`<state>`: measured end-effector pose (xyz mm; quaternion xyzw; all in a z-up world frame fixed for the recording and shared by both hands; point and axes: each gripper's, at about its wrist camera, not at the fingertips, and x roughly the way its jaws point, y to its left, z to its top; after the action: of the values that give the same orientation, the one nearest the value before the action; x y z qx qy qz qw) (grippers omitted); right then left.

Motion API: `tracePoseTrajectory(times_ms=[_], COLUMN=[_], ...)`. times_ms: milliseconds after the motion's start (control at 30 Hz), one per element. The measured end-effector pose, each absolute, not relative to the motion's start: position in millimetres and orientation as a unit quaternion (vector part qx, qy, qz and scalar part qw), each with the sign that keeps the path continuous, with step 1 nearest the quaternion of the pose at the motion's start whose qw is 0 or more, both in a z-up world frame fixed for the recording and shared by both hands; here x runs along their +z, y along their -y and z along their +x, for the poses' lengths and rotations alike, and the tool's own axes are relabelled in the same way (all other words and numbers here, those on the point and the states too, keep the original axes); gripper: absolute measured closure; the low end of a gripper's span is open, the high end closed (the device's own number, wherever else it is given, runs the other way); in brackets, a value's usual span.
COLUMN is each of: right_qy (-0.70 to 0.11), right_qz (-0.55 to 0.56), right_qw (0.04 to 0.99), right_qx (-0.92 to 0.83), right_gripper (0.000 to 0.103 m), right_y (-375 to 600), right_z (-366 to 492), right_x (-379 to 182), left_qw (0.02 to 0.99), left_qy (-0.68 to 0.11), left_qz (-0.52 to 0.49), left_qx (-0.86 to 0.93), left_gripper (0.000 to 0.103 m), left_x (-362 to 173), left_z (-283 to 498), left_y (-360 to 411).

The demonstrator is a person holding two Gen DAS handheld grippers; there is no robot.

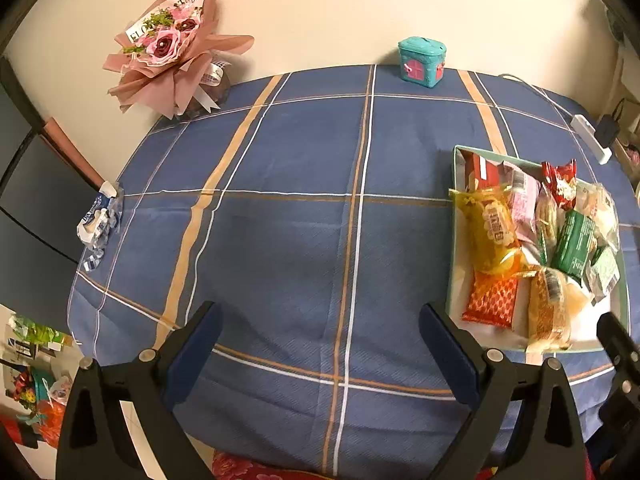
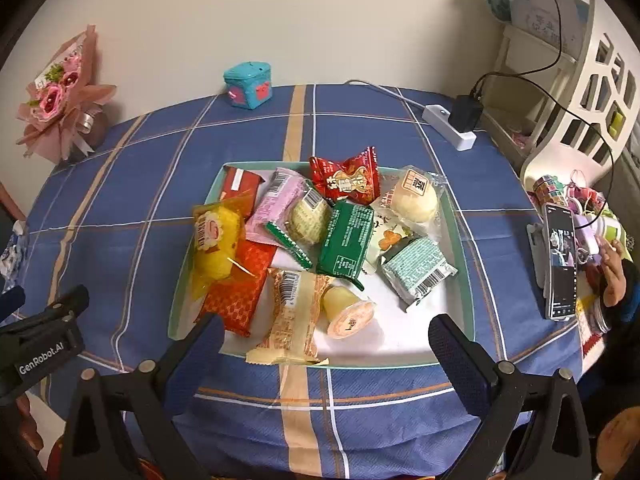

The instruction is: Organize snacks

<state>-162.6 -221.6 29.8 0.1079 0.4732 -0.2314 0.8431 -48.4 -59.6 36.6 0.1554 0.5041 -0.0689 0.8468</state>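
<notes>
Snacks lie heaped in a shallow teal tray [image 2: 466,280] on a table under a blue checked cloth [image 1: 288,208]; going left to right across the scene, a pink-wrapped flower bouquet [image 1: 172,52] stands at the far left corner against the wall, a crumpled blue-and-white wrapper [image 1: 100,220] sits at the left edge, and a small teal house-shaped box [image 1: 421,61] stands at the far edge near the middle. The left gripper [image 1: 320,344] hangs above bare cloth at the near edge, its two fingers spread wide with nothing between them, the tray off to its right. In the tray, from left: a yellow cake packet [image 2: 216,240] propped on the left rim above an orange-red packet [image 2: 240,292], a dark red packet [image 2: 240,182] at the far left corner, a pink packet [image 2: 276,204], a tan wafer packet [image 2: 292,316] hanging over the near rim, a small jelly cup [image 2: 346,310] on its side, a green packet [image 2: 348,240], a red peanut packet [image 2: 346,176] at the far rim, a round pale bun [image 2: 414,198], and a pale green packet [image 2: 418,268] towards the right. The right gripper [image 2: 326,344] hovers at the tray's near rim, fingers wide apart and holding nothing. Beyond the tray's far right corner lies a white power strip [image 2: 450,126] with a black plug, and at the right edge a phone [image 2: 560,260] stands upright beside a person's hand [image 2: 614,276]
</notes>
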Motion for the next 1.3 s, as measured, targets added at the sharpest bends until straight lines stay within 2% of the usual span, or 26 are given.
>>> tracePoseTrajectory(times_ms=[1300], right_qy=[-0.469], right_qz=[0.100], right_qw=[0.852], right_qx=[-0.212], right_gripper=[0.000], right_y=[214.8], right_z=[-169.8], right_x=[28.2], left_qw=[0.845], left_qy=[-0.505], left_qz=[0.146], left_qx=[-0.096], left_gripper=[0.004], left_x=[39.3], left_z=[-54.2], left_y=[62.3])
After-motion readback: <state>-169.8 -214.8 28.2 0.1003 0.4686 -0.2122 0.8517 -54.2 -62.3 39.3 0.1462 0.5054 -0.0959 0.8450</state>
